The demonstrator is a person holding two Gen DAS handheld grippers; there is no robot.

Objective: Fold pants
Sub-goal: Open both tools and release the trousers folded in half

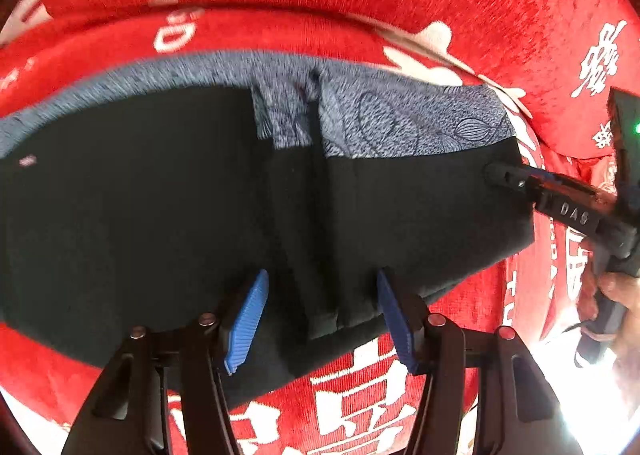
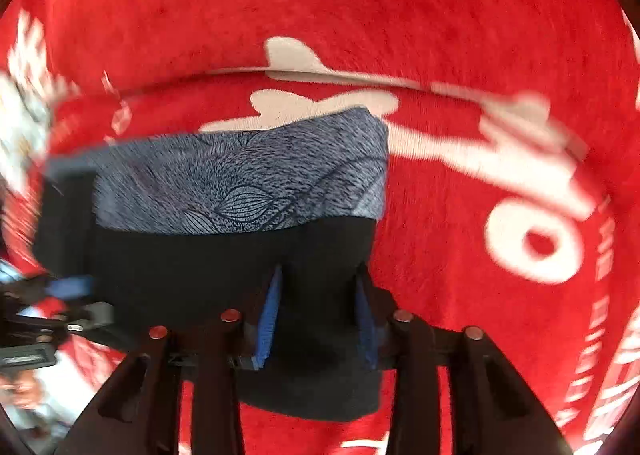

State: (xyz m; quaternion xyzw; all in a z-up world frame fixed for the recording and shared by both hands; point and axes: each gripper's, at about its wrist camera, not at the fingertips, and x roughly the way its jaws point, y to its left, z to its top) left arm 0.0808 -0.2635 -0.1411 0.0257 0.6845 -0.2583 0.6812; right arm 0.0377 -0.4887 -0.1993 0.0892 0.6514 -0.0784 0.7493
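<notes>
The pants are black with a blue-grey leaf-patterned waistband and lie folded on the red cloth. My left gripper is open, its blue pads either side of a fold ridge at the near edge. My right gripper reaches in from the right over the pants' right edge. In the right wrist view the right gripper is open over the black fabric, just below the waistband. The left gripper shows blurred at the left.
A red plush cloth with white characters covers the whole surface and shows in the right wrist view too. A fold line in the cloth runs behind the pants. The person's hand holds the right gripper's handle.
</notes>
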